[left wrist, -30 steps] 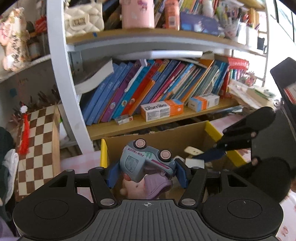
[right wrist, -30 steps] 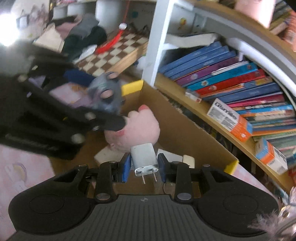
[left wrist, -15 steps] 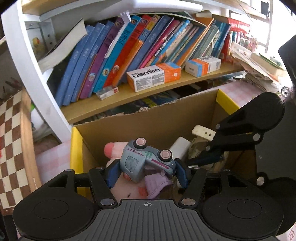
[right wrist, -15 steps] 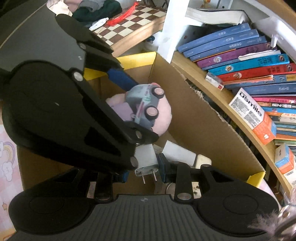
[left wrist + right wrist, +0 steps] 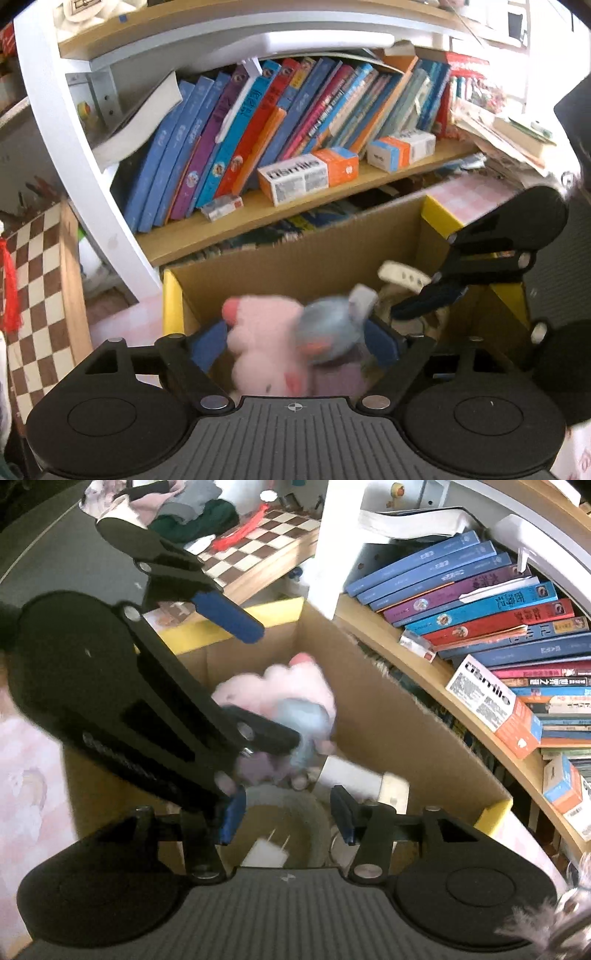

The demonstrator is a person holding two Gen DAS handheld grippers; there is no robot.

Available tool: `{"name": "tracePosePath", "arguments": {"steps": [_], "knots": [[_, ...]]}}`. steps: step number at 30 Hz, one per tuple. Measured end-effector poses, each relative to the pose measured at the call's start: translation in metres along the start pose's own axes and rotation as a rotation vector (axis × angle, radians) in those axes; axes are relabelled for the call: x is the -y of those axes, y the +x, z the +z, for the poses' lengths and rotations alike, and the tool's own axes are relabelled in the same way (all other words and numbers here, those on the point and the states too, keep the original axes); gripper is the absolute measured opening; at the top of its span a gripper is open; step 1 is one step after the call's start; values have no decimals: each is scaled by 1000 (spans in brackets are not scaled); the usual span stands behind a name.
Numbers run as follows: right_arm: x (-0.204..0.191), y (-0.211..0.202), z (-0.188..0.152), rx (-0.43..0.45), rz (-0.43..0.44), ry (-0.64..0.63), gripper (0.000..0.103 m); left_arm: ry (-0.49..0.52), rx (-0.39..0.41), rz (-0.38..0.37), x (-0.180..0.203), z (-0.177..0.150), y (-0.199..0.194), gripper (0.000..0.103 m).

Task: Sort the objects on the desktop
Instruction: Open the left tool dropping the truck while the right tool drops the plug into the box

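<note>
Toy car [image 5: 330,332] and charger plug [image 5: 266,851] blur inside the cardboard box [image 5: 388,716], apparently dropping. Left gripper [image 5: 295,341] and right gripper [image 5: 286,818] both stand spread over it, holding nothing. Next, I judge, lift both clear.

Pink plush toy [image 5: 266,343], grey-blue toy car [image 5: 330,332] (blurred), brown-and-cream checked chessboard [image 5: 29,280]

Over the open cardboard box [image 5: 332,254], the left gripper [image 5: 295,341] has its blue fingers [image 5: 207,343] spread wide. A blurred grey toy car [image 5: 330,328] sits between them beside a pink plush toy [image 5: 266,347] inside the box. The right gripper [image 5: 428,301] reaches in from the box's right side.
</note>
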State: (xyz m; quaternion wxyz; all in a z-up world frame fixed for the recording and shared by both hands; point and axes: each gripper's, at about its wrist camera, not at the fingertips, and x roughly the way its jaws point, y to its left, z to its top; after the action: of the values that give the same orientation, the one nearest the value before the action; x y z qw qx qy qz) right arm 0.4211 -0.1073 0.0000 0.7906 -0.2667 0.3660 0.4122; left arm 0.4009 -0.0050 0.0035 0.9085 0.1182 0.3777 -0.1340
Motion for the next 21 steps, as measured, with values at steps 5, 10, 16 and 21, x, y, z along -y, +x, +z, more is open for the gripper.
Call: {"name": "tracePosePath", "arguments": {"steps": [5, 10, 16, 21], "knots": [[-4, -6, -17, -20, -4, -33, 46, 34, -65, 6, 10, -23, -9, 84], [-1, -8, -26, -24, -29, -89, 46, -50, -98, -1, 8, -36, -19, 81], [5, -8, -35, -32, -30, -178, 48, -122, -112, -6, 13, -43, -28, 78], [8, -7, -38, -27, -30, -227, 48, -176, -99, -6, 22, -50, -35, 78]]}}
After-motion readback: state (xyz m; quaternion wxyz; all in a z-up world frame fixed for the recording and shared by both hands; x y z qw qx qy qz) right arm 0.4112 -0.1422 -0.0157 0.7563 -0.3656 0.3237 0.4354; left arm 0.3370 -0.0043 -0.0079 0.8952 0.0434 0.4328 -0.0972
